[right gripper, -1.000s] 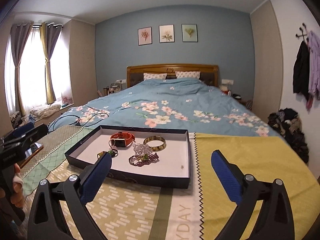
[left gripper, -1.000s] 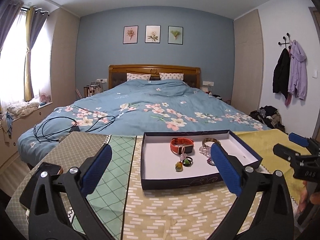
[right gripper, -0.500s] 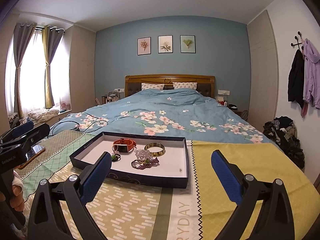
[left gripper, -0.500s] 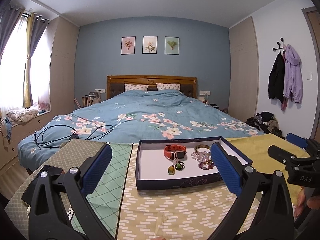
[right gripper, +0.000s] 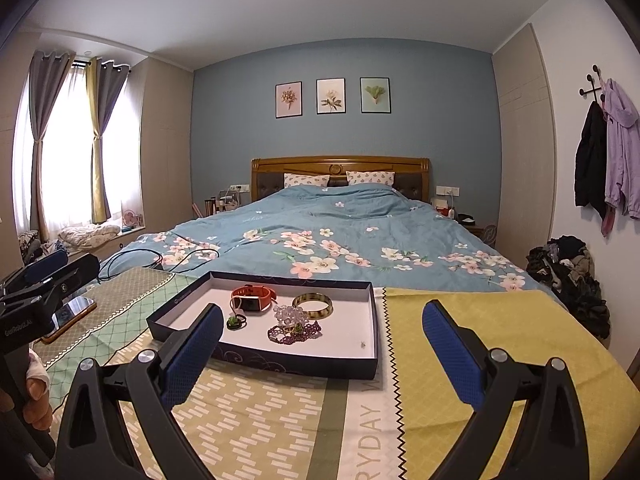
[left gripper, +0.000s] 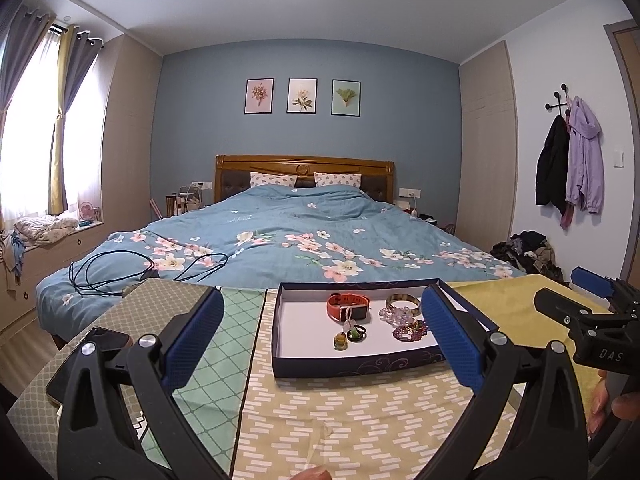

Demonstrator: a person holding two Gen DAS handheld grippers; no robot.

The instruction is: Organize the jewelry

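Observation:
A shallow dark box (left gripper: 360, 364) (right gripper: 256, 354) with a white floor lies on the patterned cloth. Inside it are an orange watch (left gripper: 347, 305) (right gripper: 253, 298), a gold bangle (left gripper: 403, 303) (right gripper: 313, 304), clear beads (right gripper: 289, 314), a purple bead string (left gripper: 409, 331) (right gripper: 294, 333), a green ring (left gripper: 355, 334) (right gripper: 233, 322) and a yellow pendant (left gripper: 340, 340). My left gripper (left gripper: 322, 338) is open, held back from the box. My right gripper (right gripper: 322, 340) is open too, nothing between its fingers. Each gripper shows at the edge of the other's view.
A phone (left gripper: 86, 360) (right gripper: 70, 312) lies on the cloth to the left of the box. Beyond the table stands a bed (left gripper: 280, 240) with black cables (left gripper: 116, 272) on it. Clothes are piled on the floor at the right (right gripper: 568, 276).
Both views have tilted upward and drawn back a little, so the box sits lower and farther. The jewellery has not moved. Both grippers stay open.

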